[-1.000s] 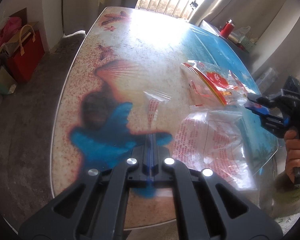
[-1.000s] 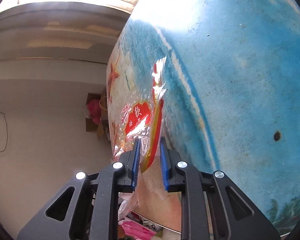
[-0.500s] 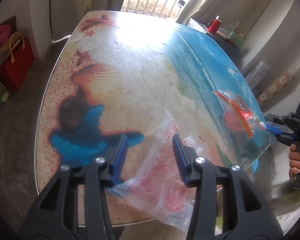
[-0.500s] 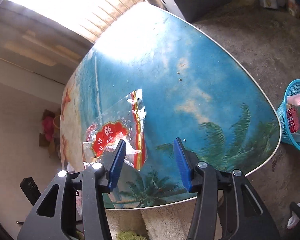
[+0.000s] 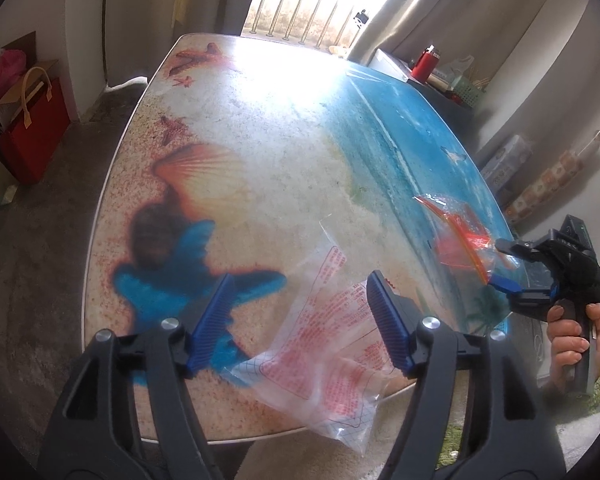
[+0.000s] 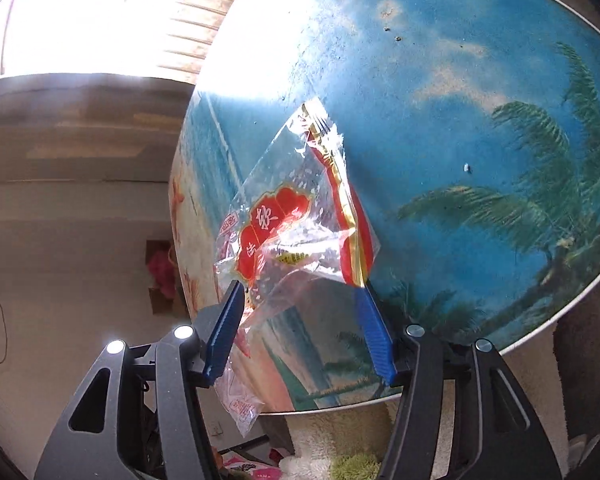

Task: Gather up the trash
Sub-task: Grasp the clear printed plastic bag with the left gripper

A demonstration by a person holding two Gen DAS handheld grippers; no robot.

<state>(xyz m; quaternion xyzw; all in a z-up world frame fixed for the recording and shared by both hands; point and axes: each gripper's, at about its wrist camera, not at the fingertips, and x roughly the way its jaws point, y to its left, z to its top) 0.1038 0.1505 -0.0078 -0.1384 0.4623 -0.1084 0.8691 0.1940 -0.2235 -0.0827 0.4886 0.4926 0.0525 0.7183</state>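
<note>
A clear bag with red print (image 5: 332,352) lies crumpled on the beach-print table (image 5: 260,120), hanging over its near edge. My left gripper (image 5: 299,280) hovers over it, jaws opening, pads off the plastic. A red, gold and clear wrapper (image 6: 292,224) lies on the blue part of the table (image 6: 420,60), reaching in between the fingers of my right gripper (image 6: 298,289); its jaws are opening and do not pinch it. In the left wrist view the wrapper (image 5: 456,240) sits just ahead of the right gripper (image 5: 500,263), held by a hand (image 5: 572,344).
A red paper bag (image 5: 32,136) and a pink bag (image 5: 0,72) stand on the floor at the left. A red bottle (image 5: 426,65) and boxes (image 5: 540,192) line the right wall. A green shaggy rug (image 6: 352,464) lies below the table's edge.
Both grippers have gone from shut to open. The left let the clear bag drop onto the table's near edge. The right released the red wrapper, which now lies on the table.
</note>
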